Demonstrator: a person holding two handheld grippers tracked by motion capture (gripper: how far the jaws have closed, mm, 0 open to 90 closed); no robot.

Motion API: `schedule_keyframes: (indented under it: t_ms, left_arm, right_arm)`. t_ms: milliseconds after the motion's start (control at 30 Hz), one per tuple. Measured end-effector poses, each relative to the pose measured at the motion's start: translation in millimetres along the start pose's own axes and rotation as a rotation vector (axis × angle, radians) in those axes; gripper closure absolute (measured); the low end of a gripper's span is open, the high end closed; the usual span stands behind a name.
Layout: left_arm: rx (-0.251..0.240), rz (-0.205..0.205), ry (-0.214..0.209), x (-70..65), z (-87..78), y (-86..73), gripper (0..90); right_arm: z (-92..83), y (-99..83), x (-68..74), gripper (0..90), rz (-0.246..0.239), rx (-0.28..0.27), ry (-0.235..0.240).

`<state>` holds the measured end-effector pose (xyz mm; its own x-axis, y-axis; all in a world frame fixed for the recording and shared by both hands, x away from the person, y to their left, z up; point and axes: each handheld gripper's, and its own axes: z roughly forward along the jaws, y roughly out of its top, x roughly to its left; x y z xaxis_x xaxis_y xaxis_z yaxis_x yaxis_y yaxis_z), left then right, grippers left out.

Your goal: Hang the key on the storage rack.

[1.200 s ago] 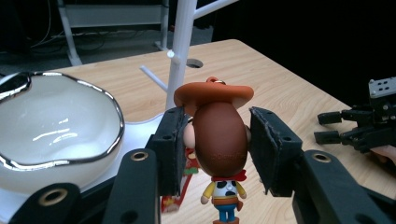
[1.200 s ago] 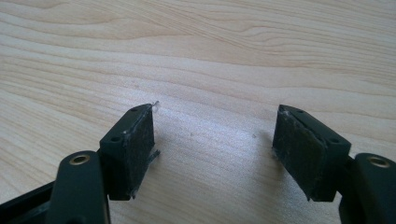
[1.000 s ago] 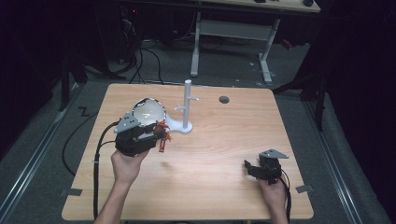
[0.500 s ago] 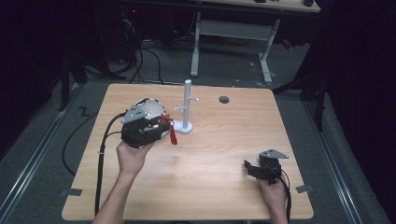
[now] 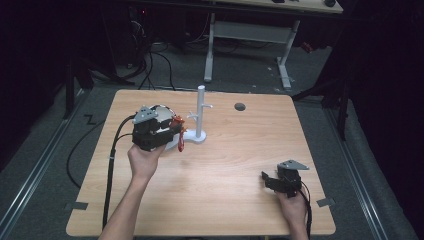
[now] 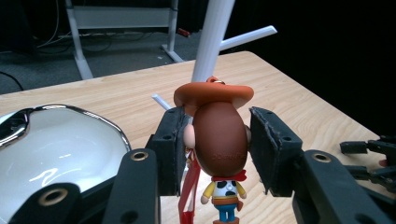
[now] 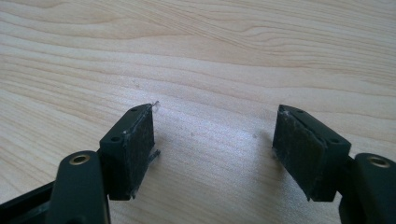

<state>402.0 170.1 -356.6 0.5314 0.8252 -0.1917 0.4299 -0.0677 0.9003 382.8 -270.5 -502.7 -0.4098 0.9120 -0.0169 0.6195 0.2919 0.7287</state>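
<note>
My left gripper [image 5: 172,131] is shut on a small cowboy figure [image 6: 219,140] with a brown head and an orange hat [image 6: 214,93]; a red strap [image 5: 181,142] hangs below it. The pads sit on either side of the head. The figure hangs just left of a white peg stand [image 5: 201,112], whose post [image 6: 210,42] rises directly behind the hat. My right gripper [image 5: 267,179] rests on the table at the near right, open, with bare wood between its pads [image 7: 135,140].
A white bowl with a shiny rim [image 6: 60,149] lies close under the left gripper's left side. A dark round hole [image 5: 240,106] marks the table's far side. The wooden table top [image 5: 225,165] ends in dark floor, with a desk frame [image 5: 250,30] beyond.
My left gripper has carried the figure a little farther from the person and closer to the stand. The right gripper has stayed where it was.
</note>
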Motion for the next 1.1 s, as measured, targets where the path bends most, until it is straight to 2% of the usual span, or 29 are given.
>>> schedule_keyframes:
  t_ms: [300, 367, 800, 1100]
  left_arm:
    - [0.006, 0.003, 0.019, 3.1, 11.0, 7.3, 57.2]
    - [0.008, -0.012, 0.023, 6.9, 14.6, 7.0, 57.2]
    - [0.009, -0.030, 0.020, 11.0, 20.8, 6.8, 57.2]
    - [0.009, -0.012, 0.012, 4.8, 27.9, 14.5, 57.2]
  right_arm:
    - [0.0, 0.0, -0.1, 29.7, 0.000, 0.000, 0.000]
    - [0.0, 0.0, -0.1, 29.7, -0.001, 0.000, 0.001]
    - [-0.1, 0.0, 0.1, 29.7, 0.000, 0.000, 0.000]
    - [-0.1, 0.0, 0.0, 29.7, -0.001, 0.000, 0.000]
